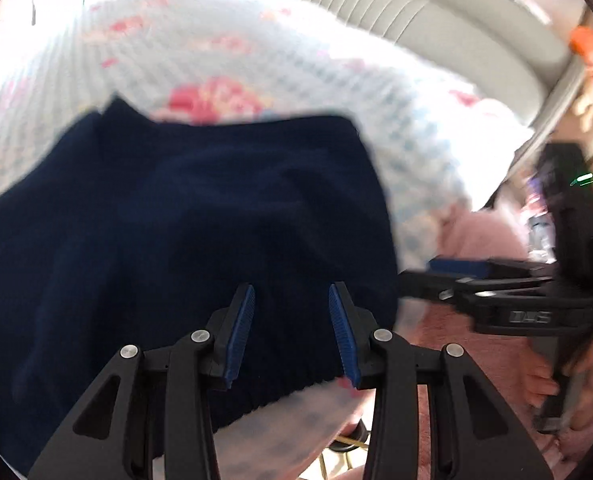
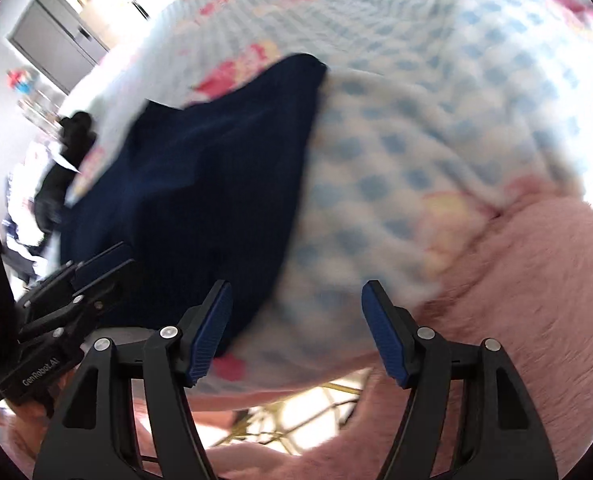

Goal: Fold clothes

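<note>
A navy blue garment [image 1: 200, 216] lies spread on a blue-and-white checked bedspread [image 1: 256, 48] with pink flowers. Its gathered hem runs under my left gripper [image 1: 292, 296], which hangs open just above the cloth with nothing between its blue pads. In the right wrist view the same garment [image 2: 200, 184] lies left of centre. My right gripper [image 2: 298, 288] stands wide open over the bedspread [image 2: 436, 128], its left finger [image 2: 212, 320] near the garment's near corner. Each gripper shows in the other's view: the right gripper [image 1: 448, 276] beside the garment's right edge, the left gripper [image 2: 96, 268] at its left edge.
A pink fluffy blanket [image 2: 536, 300] hangs over the bed's near edge. A pale padded headboard or sofa [image 1: 436, 20] stands behind, with an orange toy [image 1: 588, 48]. A grey cabinet [image 2: 52, 40] and a dark object [image 2: 76, 132] lie left. A hand [image 1: 560, 380] holds the right gripper.
</note>
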A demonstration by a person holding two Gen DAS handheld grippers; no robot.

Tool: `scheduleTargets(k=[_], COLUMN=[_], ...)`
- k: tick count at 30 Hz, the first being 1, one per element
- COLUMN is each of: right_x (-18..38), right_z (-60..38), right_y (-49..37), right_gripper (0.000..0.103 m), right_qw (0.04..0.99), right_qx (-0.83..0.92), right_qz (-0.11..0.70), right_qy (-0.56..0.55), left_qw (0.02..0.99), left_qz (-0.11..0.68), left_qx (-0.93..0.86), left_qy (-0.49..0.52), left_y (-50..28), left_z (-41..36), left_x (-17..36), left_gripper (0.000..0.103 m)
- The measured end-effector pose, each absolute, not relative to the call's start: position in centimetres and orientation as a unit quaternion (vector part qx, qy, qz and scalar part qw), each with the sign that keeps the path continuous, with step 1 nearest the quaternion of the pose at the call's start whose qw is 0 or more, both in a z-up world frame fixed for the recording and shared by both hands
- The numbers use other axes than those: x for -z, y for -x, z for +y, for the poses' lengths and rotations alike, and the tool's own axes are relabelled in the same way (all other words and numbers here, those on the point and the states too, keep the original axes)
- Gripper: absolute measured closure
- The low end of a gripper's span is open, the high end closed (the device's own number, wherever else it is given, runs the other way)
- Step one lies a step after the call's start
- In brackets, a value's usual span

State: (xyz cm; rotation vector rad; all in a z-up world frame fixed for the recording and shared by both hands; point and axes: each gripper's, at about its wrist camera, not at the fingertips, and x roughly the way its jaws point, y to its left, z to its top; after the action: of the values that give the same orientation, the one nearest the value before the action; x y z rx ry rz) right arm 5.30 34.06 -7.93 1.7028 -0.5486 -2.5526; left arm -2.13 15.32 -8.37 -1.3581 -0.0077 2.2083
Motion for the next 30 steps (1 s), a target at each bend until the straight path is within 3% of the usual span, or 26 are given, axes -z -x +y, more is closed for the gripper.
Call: scheduleTargets(k=[4, 9, 10, 13, 18, 20, 22, 24, 25, 28, 30], right_x=[8.5, 7.9, 7.8, 7.3, 7.1, 7.1, 7.0, 6.9, 6.8, 6.7, 6.6], right_z=[34.1, 34.5, 34.7, 35.5, 36.9, 37.5, 37.1, 36.6, 36.3, 35.5, 35.0], right_y=[-4.8, -4.5, -4.3, -5.4, -5.9, -6.1, -5.9, -5.7, -5.6, -5.2, -5.0], right_gripper=[0.034, 0.034, 0.034, 0.034, 0.029, 0.029, 0.029, 0.029, 0.029, 0.029, 0.029], right_qw=[-0.006, -0.018, -0.017, -0.011, -0.006, -0.005, -0.003, -0.001, 0.0, 0.002, 0.004], right_qx=[0.816, 0.83, 0.831, 0.836, 0.831, 0.828, 0.828, 0.827, 0.827, 0.826, 0.826], right_qz=[-0.15, -0.154, -0.158, -0.193, -0.224, -0.236, -0.236, -0.233, -0.231, -0.227, -0.225], right_qy=[-0.559, -0.536, -0.533, -0.514, -0.509, -0.508, -0.509, -0.511, -0.512, -0.515, -0.517], left_qw=[0.245, 0.247, 0.257, 0.294, 0.313, 0.307, 0.296, 0.29, 0.29, 0.294, 0.293], left_qz=[-0.02, -0.04, -0.047, -0.049, 0.019, 0.053, 0.075, 0.06, 0.046, -0.013, -0.086], left_qx=[-0.804, -0.805, -0.807, -0.805, -0.811, -0.804, -0.795, -0.796, -0.797, -0.801, -0.805], left_qy=[0.541, 0.538, 0.53, 0.513, 0.494, 0.506, 0.524, 0.529, 0.527, 0.522, 0.509], left_y=[2.6, 2.5, 2.2, 1.1, -0.5, -0.3, 0.3, 0.8, 1.0, 1.7, 2.5], left_z=[14.6, 14.3, 14.3, 15.4, 19.7, 21.1, 21.8, 21.4, 20.7, 18.1, 14.9], left_x=[10.8, 9.9, 9.3, 7.9, 7.8, 8.6, 9.5, 9.5, 9.0, 7.3, 5.5], left_gripper=[0.064, 0.063, 0.06, 0.036, 0.035, 0.026, 0.026, 0.039, 0.055, 0.087, 0.088])
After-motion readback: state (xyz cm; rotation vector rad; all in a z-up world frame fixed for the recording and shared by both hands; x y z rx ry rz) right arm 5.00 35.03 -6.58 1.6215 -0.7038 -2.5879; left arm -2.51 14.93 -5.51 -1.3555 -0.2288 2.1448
